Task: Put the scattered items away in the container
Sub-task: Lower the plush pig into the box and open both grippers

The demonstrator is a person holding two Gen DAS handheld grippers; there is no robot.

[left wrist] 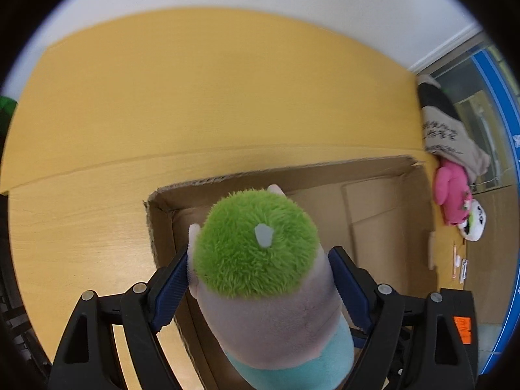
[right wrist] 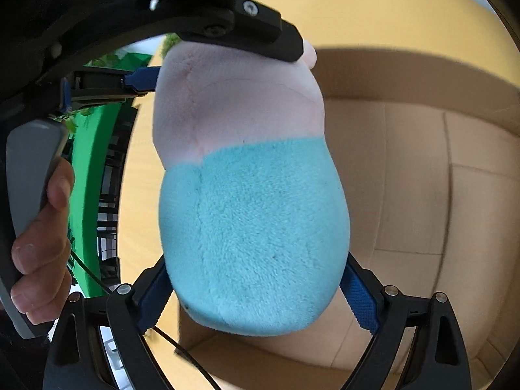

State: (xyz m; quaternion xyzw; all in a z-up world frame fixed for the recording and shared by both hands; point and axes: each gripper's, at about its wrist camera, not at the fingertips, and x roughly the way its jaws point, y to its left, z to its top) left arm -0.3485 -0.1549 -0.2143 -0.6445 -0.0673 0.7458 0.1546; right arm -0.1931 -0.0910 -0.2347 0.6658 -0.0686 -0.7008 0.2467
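A plush toy (left wrist: 260,260) with green fuzzy hair, a pale pink body and a turquoise lower half (right wrist: 253,234) hangs over the open cardboard box (left wrist: 383,201). My left gripper (left wrist: 260,276) is shut on its pink upper body, blue pads pressed on both sides. My right gripper (right wrist: 256,289) is shut on its turquoise bottom. The left gripper also shows in the right wrist view (right wrist: 227,48), clamped on the toy's top. The box's bare floor (right wrist: 422,195) lies below the toy.
The box stands on a yellow wooden table (left wrist: 162,104). Past its right edge lie a pink plush (left wrist: 451,191), a white panda-faced toy (left wrist: 474,224) and a beige printed bag (left wrist: 448,136). A hand (right wrist: 42,243) holds the left gripper's handle. Green cloth (right wrist: 87,162) is at left.
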